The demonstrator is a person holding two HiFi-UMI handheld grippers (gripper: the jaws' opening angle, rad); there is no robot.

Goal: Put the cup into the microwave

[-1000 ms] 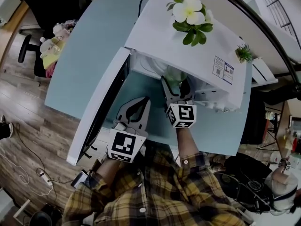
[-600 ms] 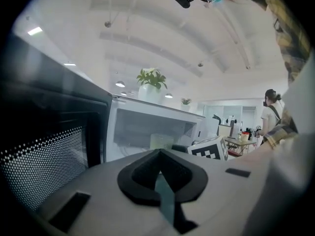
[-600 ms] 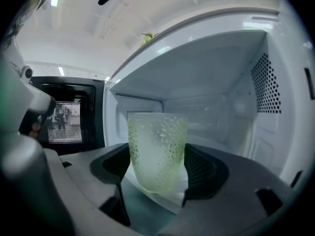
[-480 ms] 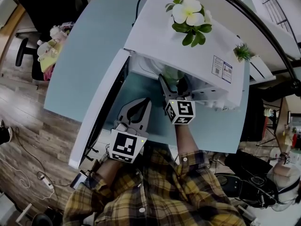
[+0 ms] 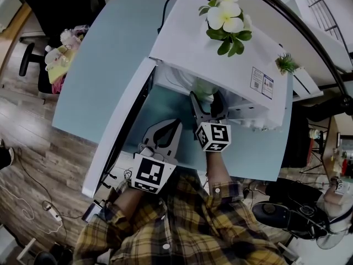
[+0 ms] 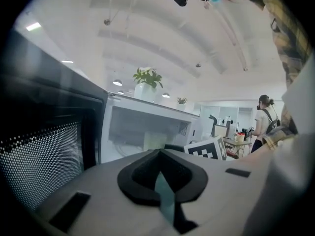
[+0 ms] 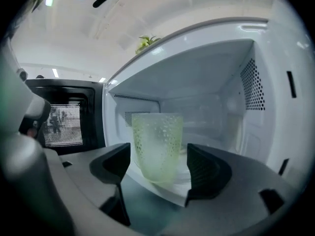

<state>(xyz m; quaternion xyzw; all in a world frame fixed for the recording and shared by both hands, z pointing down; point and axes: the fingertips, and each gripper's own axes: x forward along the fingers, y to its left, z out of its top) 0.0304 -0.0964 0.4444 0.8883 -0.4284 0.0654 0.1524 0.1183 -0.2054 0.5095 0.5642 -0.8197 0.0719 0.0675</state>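
Observation:
A pale green dimpled cup (image 7: 156, 144) stands upright just inside the open white microwave (image 7: 256, 92), near its front edge. My right gripper (image 7: 160, 163) is open, its two dark pads either side of the cup with a small gap on the right. In the head view the right gripper (image 5: 207, 101) reaches into the microwave (image 5: 187, 43) mouth, where the cup (image 5: 205, 89) partly shows. My left gripper (image 5: 164, 127) hovers over the table in front of the oven, shut and empty. In its own view the left gripper (image 6: 160, 176) faces the oven cavity (image 6: 147, 127).
The microwave door (image 5: 118, 131) hangs open to the left, close beside the left gripper. A potted flower (image 5: 226, 18) and a small plant (image 5: 285, 63) sit on the oven's top. The teal table (image 5: 99, 65) runs left; a chair with toys (image 5: 60, 51) stands beyond it.
The right gripper has drawn back a little toward me from the oven mouth; the cup stays inside. The left gripper has barely shifted.

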